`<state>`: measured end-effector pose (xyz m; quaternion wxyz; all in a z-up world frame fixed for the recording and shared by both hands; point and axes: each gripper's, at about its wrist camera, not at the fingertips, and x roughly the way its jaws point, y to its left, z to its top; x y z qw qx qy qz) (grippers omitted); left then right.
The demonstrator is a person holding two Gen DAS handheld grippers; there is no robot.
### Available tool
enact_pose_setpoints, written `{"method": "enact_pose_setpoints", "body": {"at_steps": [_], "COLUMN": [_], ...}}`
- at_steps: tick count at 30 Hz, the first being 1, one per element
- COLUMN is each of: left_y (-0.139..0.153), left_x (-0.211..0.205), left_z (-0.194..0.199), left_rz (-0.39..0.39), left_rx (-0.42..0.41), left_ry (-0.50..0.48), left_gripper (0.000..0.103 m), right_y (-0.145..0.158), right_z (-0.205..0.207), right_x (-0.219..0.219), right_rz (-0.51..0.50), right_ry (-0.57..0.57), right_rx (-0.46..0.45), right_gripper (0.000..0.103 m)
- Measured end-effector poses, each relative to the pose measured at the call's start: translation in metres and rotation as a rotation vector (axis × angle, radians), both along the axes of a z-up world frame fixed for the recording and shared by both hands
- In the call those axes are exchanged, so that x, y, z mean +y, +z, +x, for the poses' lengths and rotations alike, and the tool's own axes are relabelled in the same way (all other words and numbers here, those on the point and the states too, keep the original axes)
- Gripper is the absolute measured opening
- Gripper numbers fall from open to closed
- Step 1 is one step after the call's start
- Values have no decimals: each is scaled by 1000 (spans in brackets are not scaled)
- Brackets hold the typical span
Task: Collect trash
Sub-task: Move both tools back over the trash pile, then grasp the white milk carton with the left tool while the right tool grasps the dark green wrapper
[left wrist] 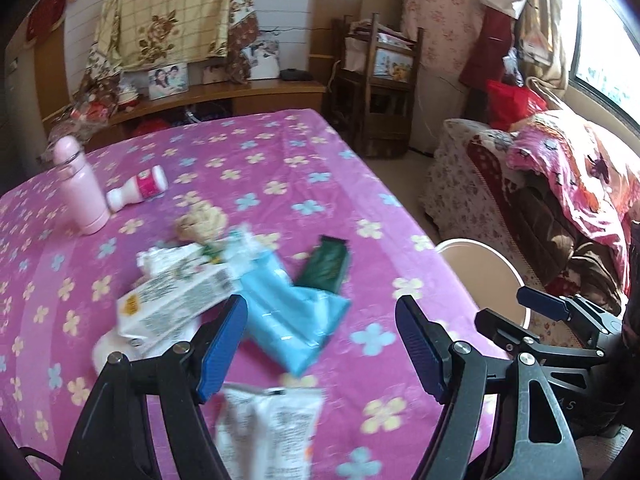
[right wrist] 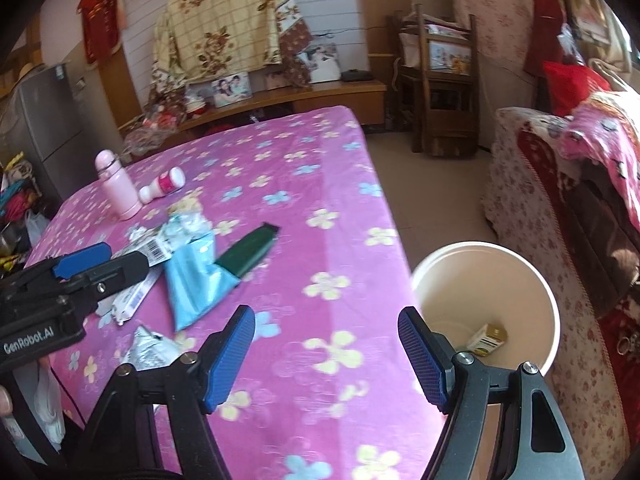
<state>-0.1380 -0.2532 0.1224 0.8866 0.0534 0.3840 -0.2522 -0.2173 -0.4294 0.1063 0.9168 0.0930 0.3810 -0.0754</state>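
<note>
Jaws of left gripper (left wrist: 322, 350) stand wide, nothing between; right gripper (right wrist: 326, 354) likewise, empty, over the table edge next to the round white plastic bin (right wrist: 554, 312), which already holds one small yellow-green carton (right wrist: 486, 340). Trash on the pink flowered tablecloth (left wrist: 360, 184): crumpled white printed wrapper (left wrist: 272, 424) just below the left pads, light-blue plastic pouch (left wrist: 288, 316) directly ahead, long axis diagonal. Left is nearer; likely first pick. Beyond: dark green flat packet (left wrist: 325, 265), white barcode carton (left wrist: 176, 300).

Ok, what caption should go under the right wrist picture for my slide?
Open right tool hovers between flowered pink table and white bin holding one small box.
</note>
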Motion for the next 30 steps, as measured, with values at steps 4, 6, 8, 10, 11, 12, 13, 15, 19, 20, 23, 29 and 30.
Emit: {"method": "enact_pose_setpoints", "body": {"at_steps": [4,6,8,10,11,12,13,15,19,20,23,29,30], "left_y": [-3,-6,-10,-15,-17,-19,-22,-24,-30,-30,-36,-51,-52], "left_x": [29,46,65,77,81,86,92,98,100,100,95,82,80], "left_z": [9,13,19,25,27,31,35,40,55,58,74,98,100], "left_rz": [10,9,14,25,30,36,37,39,53,52,62,125,132], "left_rx": [-1,0,5,13,15,17,17,5,-13,-10,17,39,43], "left_ry": [24,32,33,28,27,21,15,8,-42,-59,-103,-141,-146], "left_gripper": [77,77,77,77,77,77,77,78,78,78,79,80,80], "right_y": [-2,-4,-7,-9,-10,-12,-14,-18,-28,-29,-32,-41,-46], "right_z": [10,16,22,29,31,35,39,47,61,64,73,106,117], "right_x": [19,28,36,44,47,52,55,61,65,65,65,49,45], "right_rz": [0,8,11,17,18,19,24,36,70,78,88,94,114], "right_ry": [38,60,78,98,108,123,138,155,173,176,193,112,92], "right_rx": [8,14,22,31,35,40,46,58,84,88,90,136,154], "right_gripper": [77,77,77,77,77,77,77,77,77,77,77,77,77]}}
